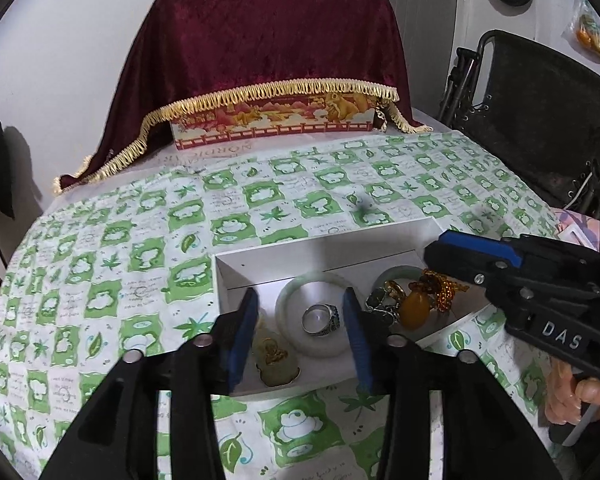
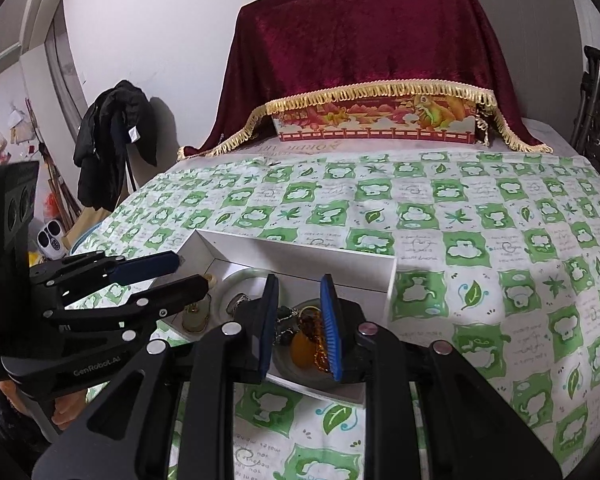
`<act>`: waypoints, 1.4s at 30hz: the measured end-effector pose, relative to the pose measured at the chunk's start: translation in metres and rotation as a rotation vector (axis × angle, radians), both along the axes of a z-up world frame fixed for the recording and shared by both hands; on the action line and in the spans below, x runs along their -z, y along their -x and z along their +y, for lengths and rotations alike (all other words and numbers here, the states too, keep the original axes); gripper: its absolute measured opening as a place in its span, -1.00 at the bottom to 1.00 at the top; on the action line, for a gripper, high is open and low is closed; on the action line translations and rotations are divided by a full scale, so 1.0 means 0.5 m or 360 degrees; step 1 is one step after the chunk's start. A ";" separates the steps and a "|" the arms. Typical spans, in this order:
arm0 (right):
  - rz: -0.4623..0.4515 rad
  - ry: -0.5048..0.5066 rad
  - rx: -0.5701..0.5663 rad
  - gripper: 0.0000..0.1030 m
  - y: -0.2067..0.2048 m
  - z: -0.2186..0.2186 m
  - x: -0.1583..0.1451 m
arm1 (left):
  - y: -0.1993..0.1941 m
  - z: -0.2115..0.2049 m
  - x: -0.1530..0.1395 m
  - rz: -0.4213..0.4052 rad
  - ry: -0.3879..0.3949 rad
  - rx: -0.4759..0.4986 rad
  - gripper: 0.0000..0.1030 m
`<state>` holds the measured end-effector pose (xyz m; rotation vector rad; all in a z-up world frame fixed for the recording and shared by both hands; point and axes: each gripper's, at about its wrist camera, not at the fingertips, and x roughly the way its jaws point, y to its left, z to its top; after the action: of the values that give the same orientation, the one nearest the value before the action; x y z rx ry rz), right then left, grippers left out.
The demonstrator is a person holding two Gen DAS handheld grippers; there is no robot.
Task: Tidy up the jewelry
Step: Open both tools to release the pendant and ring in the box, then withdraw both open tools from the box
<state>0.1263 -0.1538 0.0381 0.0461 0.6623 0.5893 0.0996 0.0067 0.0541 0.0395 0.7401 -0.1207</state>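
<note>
A shallow white box (image 1: 228, 276) lies on the green-patterned tablecloth. In it are a pale jade bangle (image 1: 288, 300) with a silver ring (image 1: 320, 320) inside its circle, a yellowish jade pendant (image 1: 274, 364), and a tangle of dark pieces beside an amber pendant (image 1: 416, 308). My left gripper (image 1: 300, 324) stands open over the bangle and ring, touching neither. My right gripper (image 2: 300, 320) is nearly closed, with the amber bead necklace (image 2: 316, 328) between its pads over the box's right end. From the left wrist it shows at the right (image 1: 434, 246), beads (image 1: 440, 286) hanging under its tips.
A maroon velvet cloth (image 1: 268, 40) with gold fringe covers a decorated box (image 1: 272, 120) at the table's far side. A folded black chair (image 1: 540, 100) stands at the right. A black jacket (image 2: 112, 136) hangs at the left. A person's hand (image 1: 572, 396) grips the right tool.
</note>
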 end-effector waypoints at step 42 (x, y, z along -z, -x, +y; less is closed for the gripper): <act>0.0049 -0.0003 0.0321 0.91 0.115 -0.064 -0.040 | 0.117 -0.007 -0.046 -0.0085 -0.0140 -0.0325 0.93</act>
<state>0.0687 -0.1856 0.0579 0.1225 0.6776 0.3953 0.0411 0.0034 0.0771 0.0502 0.6916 0.1076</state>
